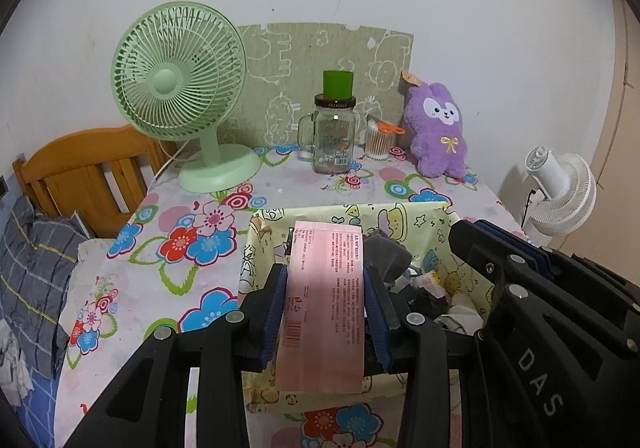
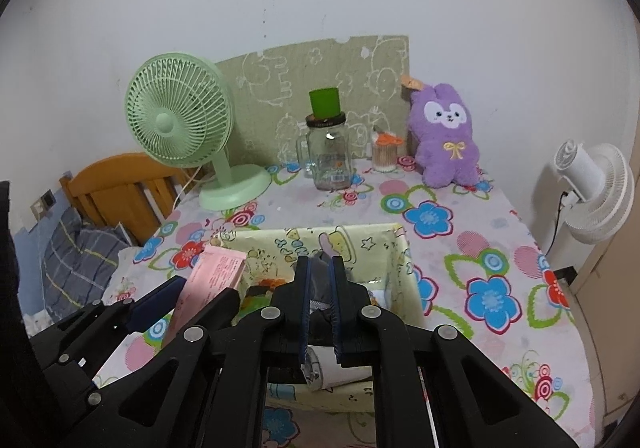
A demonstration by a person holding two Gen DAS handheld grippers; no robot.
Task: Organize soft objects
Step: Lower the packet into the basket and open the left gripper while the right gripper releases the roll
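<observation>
White capitals "DAS" readable along the black plastic arm of the right gripper (image 1: pixel 480 232), low and right of the yellow cartoon-print fabric basket (image 1: pixel 400 214). Columns of small red print and a red barcode on the flat pink paper packet (image 1: pixel 326 308) over that basket's near rim, too fine to read. A small barcoded sticker on the clear glass handled jar (image 1: pixel 332 140) beyond the basket, also illegible. Lettering on the jar's dark lid rim, blurred.
</observation>
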